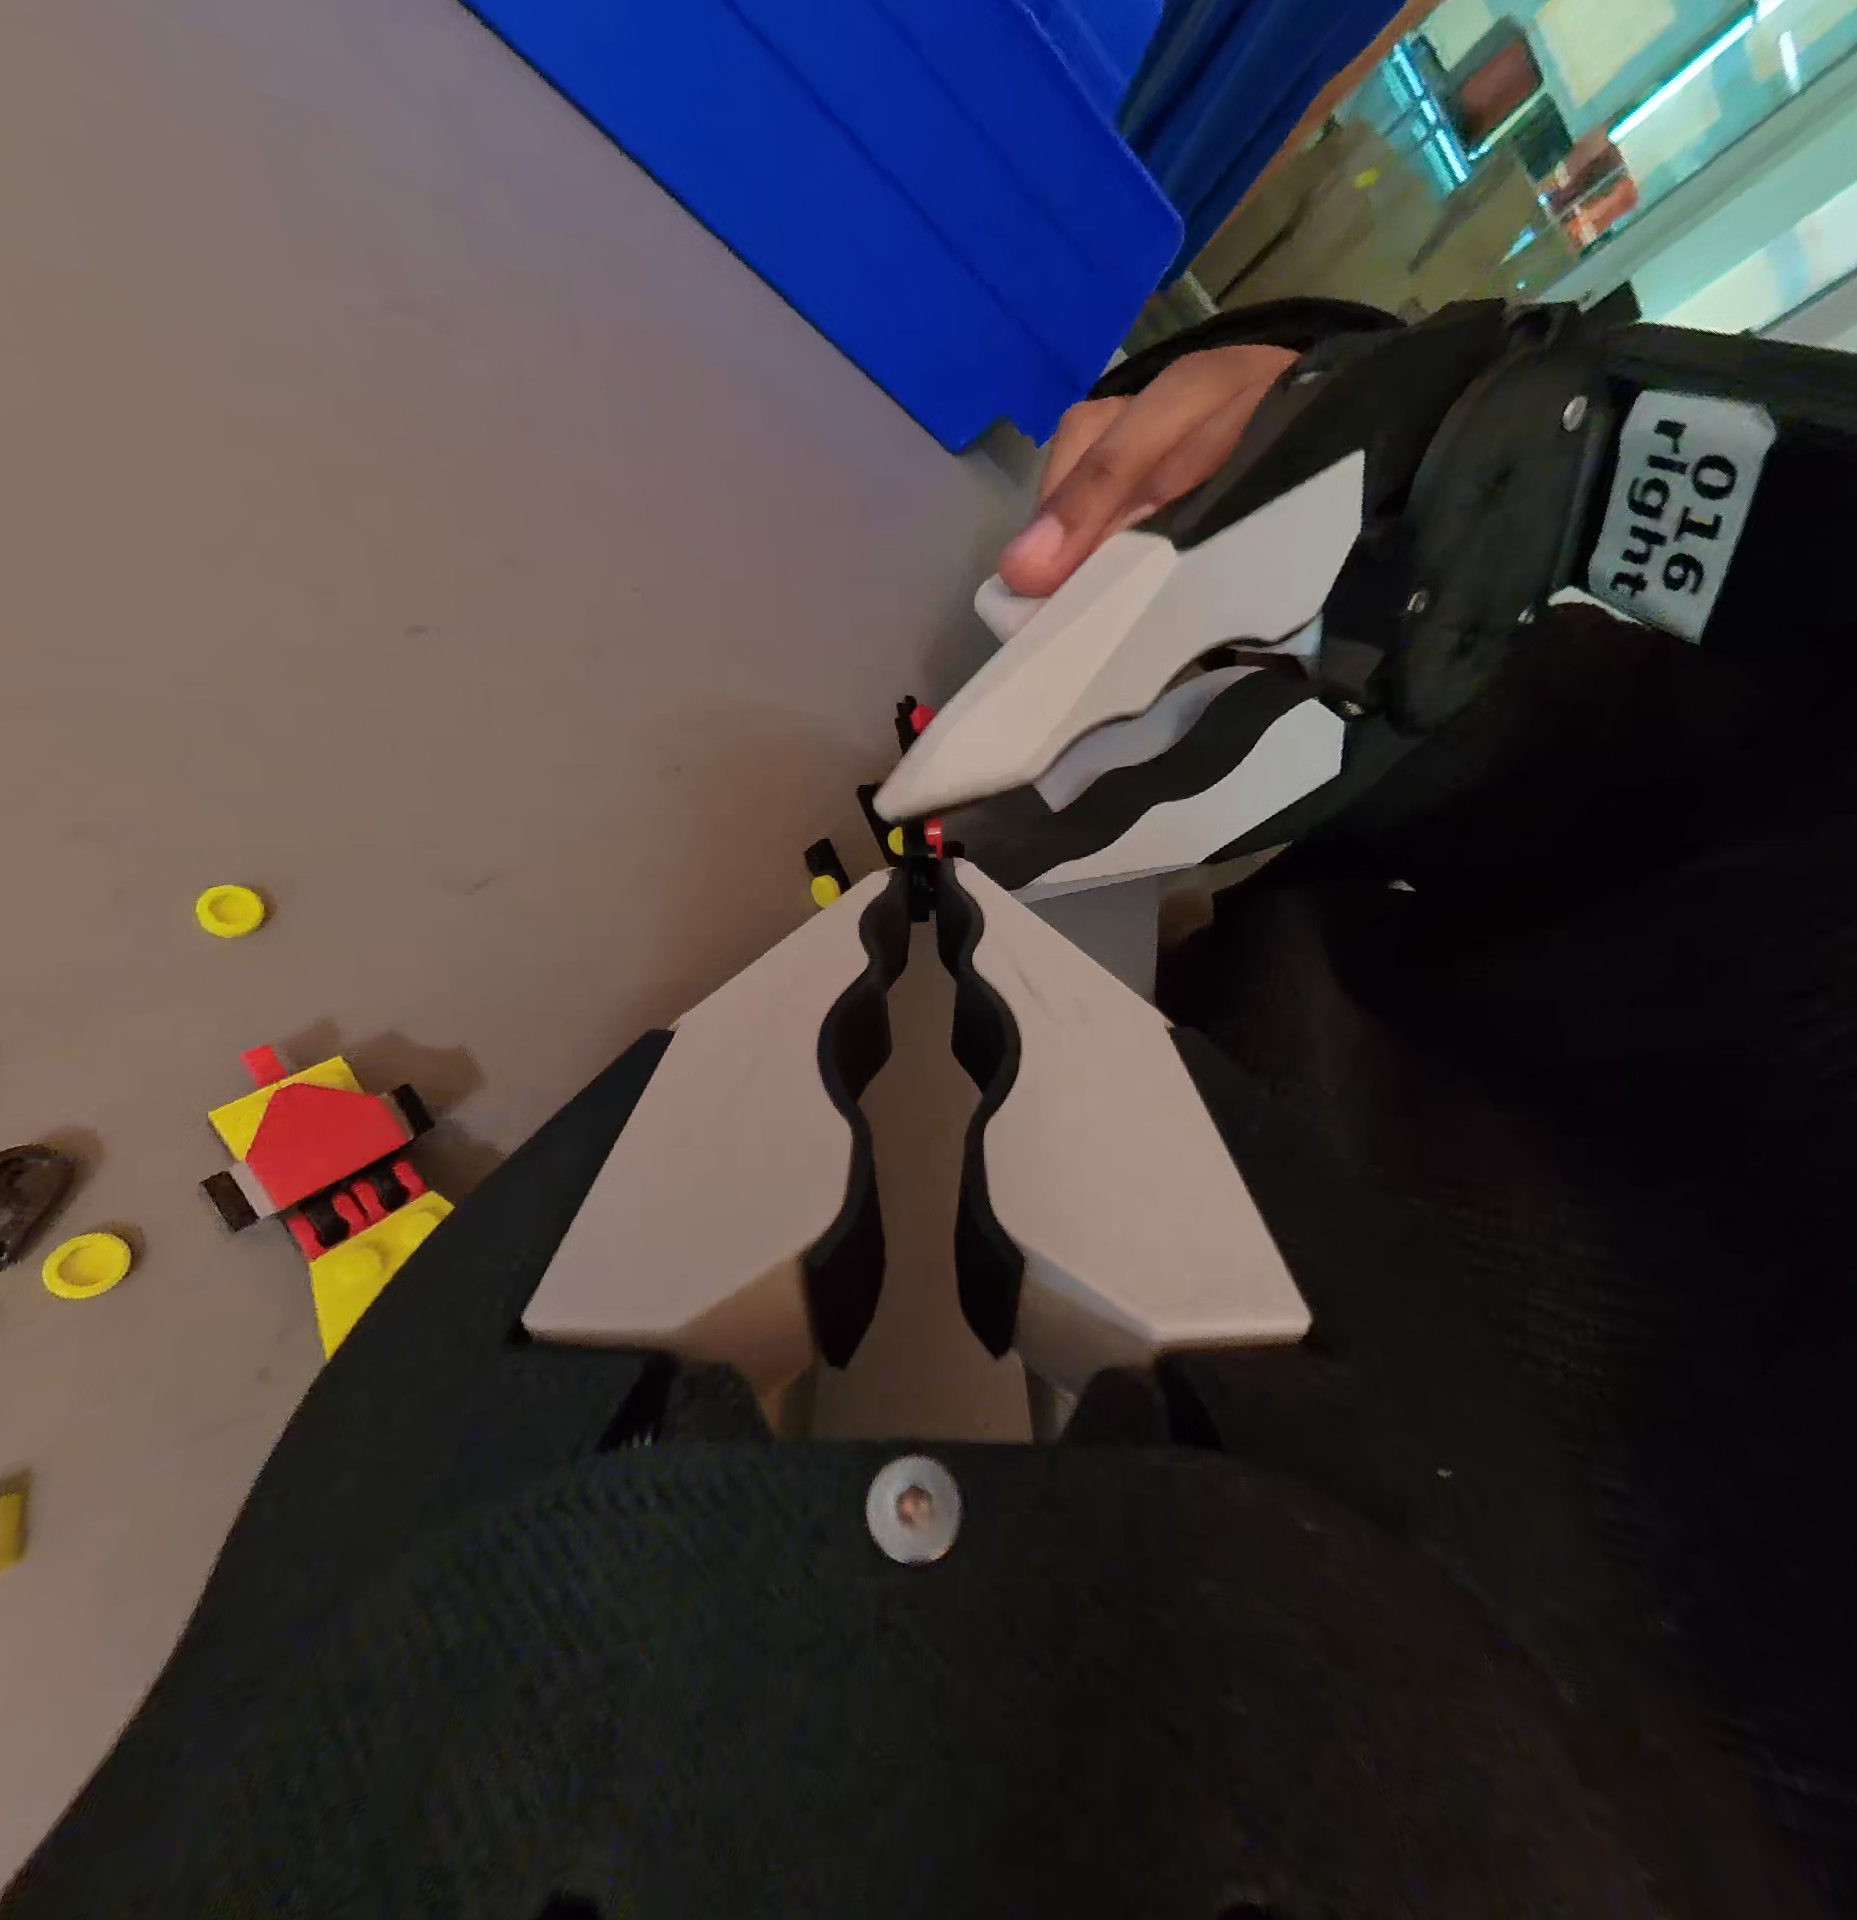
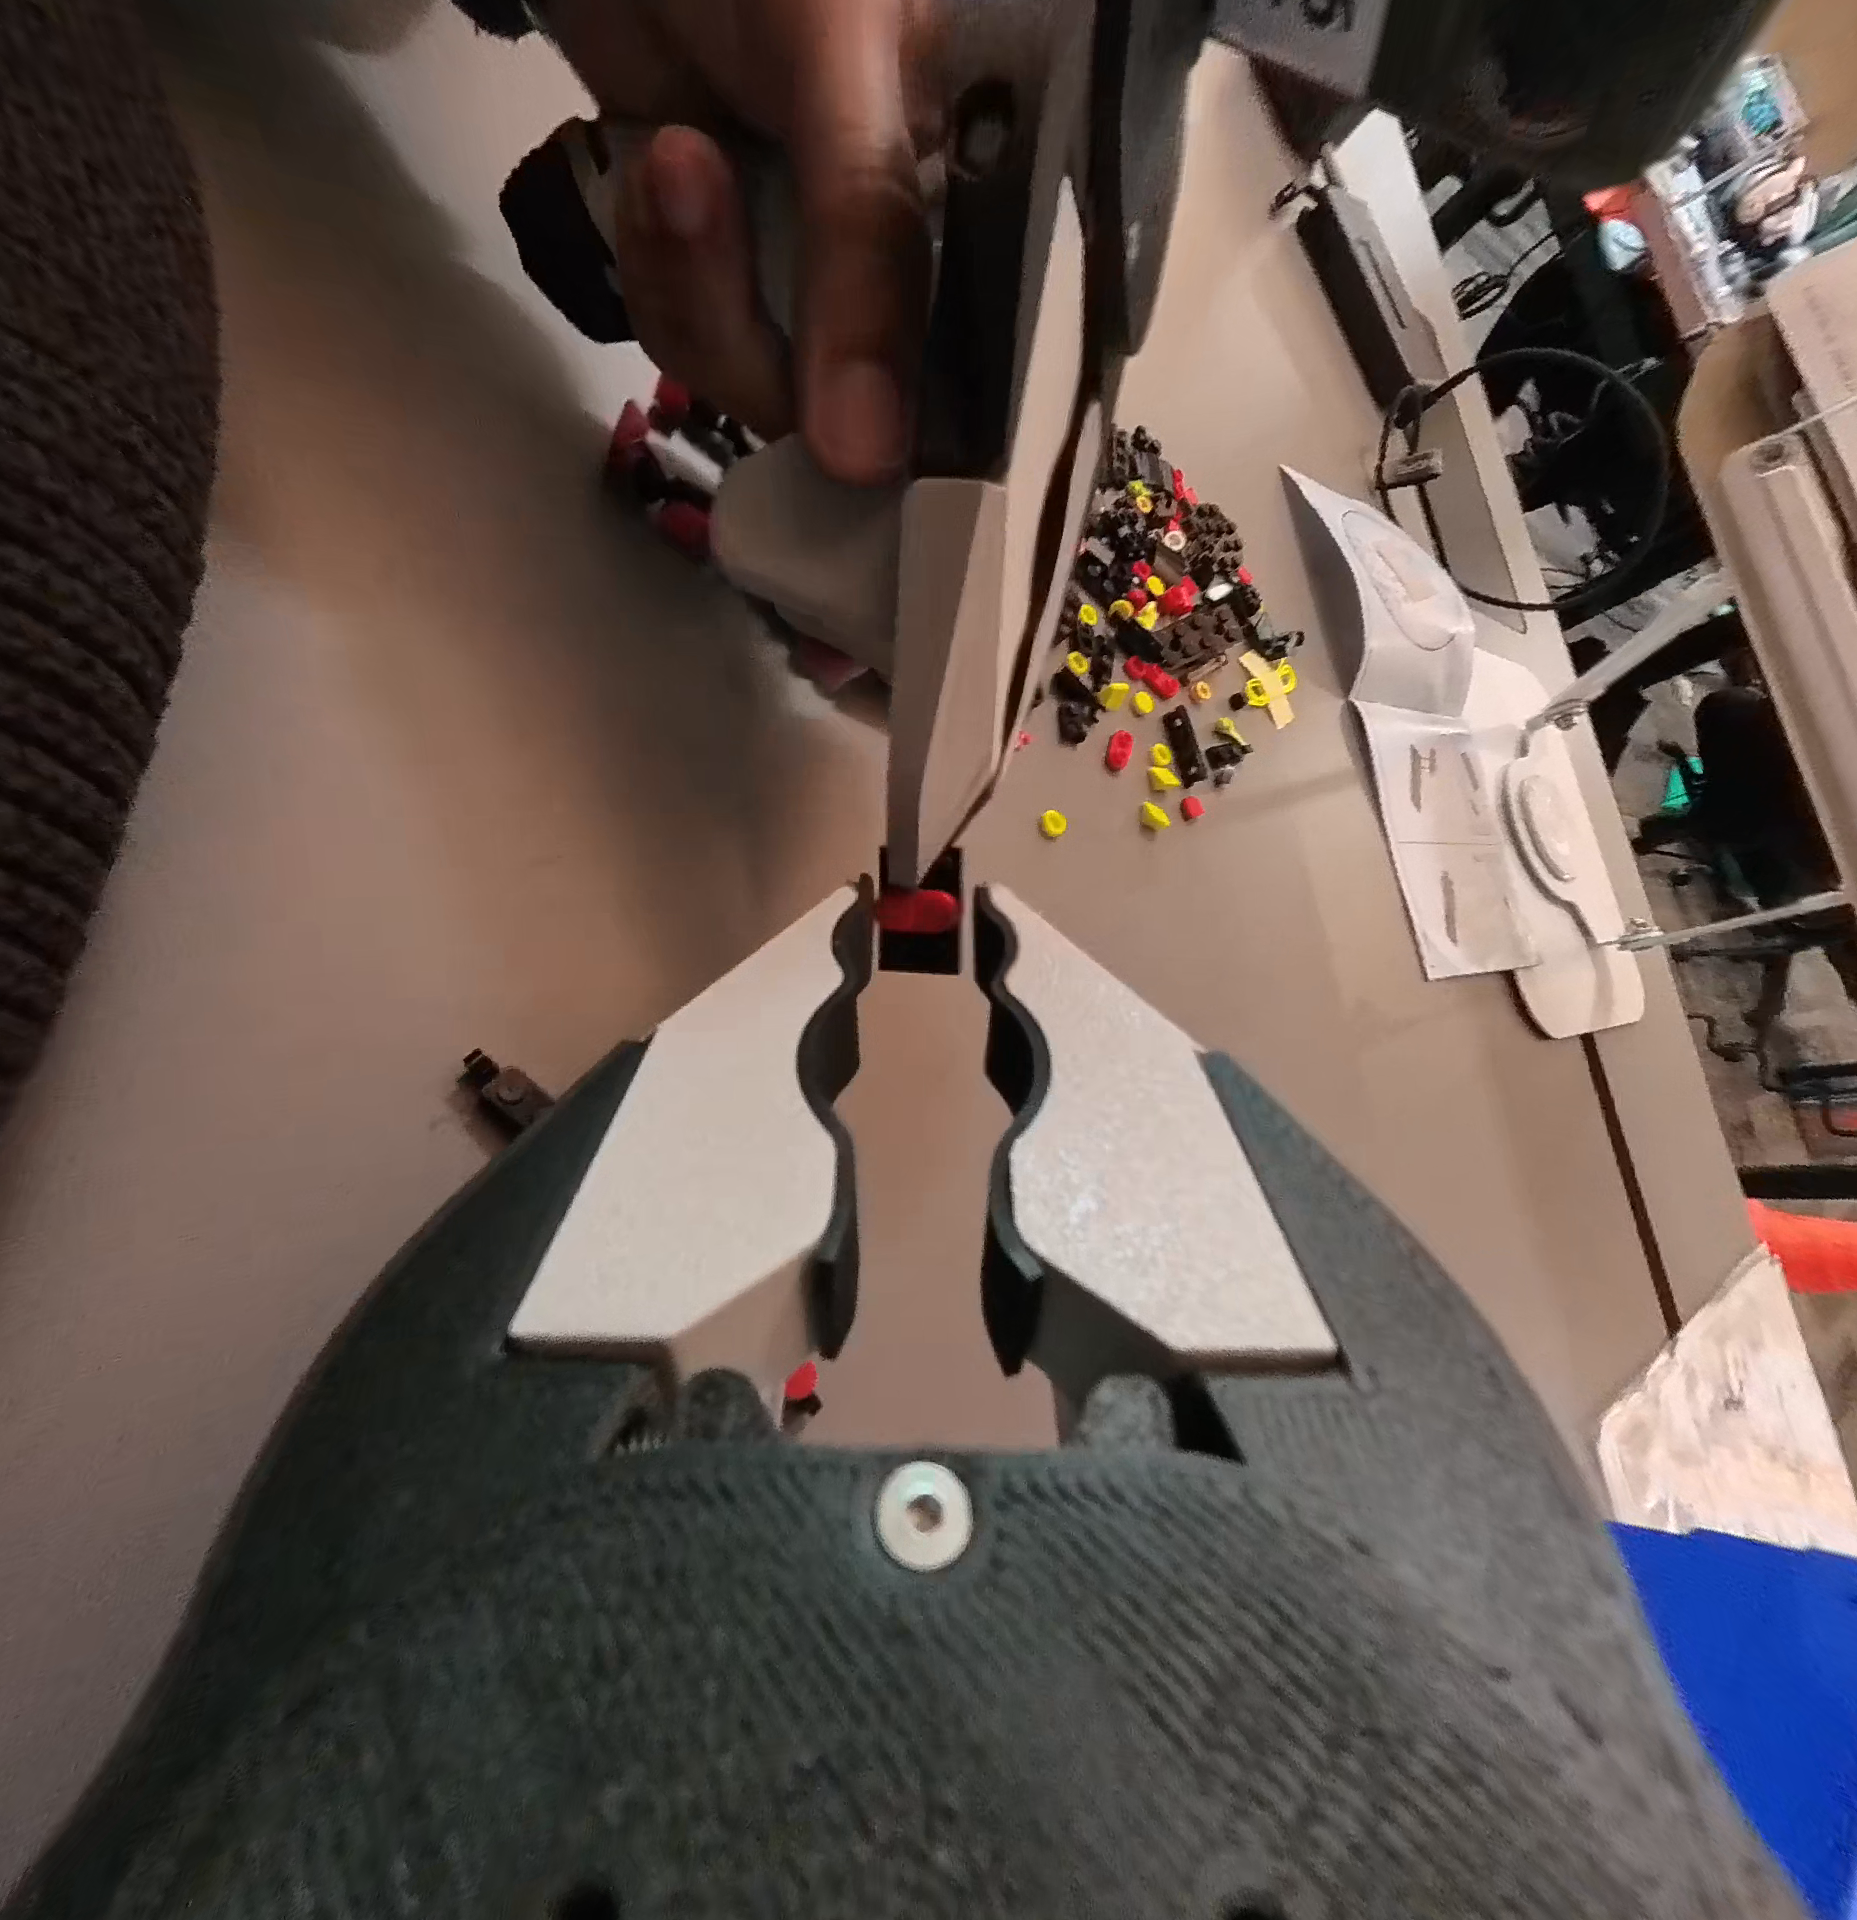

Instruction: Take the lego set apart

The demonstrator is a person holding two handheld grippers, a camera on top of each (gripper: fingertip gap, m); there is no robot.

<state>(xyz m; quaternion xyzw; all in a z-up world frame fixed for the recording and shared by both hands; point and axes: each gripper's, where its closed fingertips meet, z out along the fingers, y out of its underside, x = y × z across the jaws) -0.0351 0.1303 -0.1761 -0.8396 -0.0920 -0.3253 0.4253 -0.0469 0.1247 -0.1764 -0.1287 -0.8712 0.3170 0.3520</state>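
Observation:
A small black lego piece with a red round plate on it [image 2: 916,935] is held in the air between both grippers. My right gripper [image 2: 919,914] is shut on its two sides. My left gripper [image 2: 919,854] comes down from above in the right wrist view and is shut on its top edge. In the left wrist view my left gripper [image 1: 916,891] pinches the piece [image 1: 922,840], and the right gripper [image 1: 924,821] reaches in from the right, with a hand [image 1: 1132,468] on it. A red and yellow lego assembly [image 1: 316,1153] lies on the table at the left.
Loose yellow round pieces [image 1: 230,911] lie near the assembly. A pile of black, red and yellow pieces [image 2: 1163,623] and an open booklet [image 2: 1423,748] lie farther off. A blue bin [image 1: 903,208] stands at the table's back. A small black piece [image 2: 503,1091] lies by my right gripper. My two grippers' fingertips are within a few centimetres of each other.

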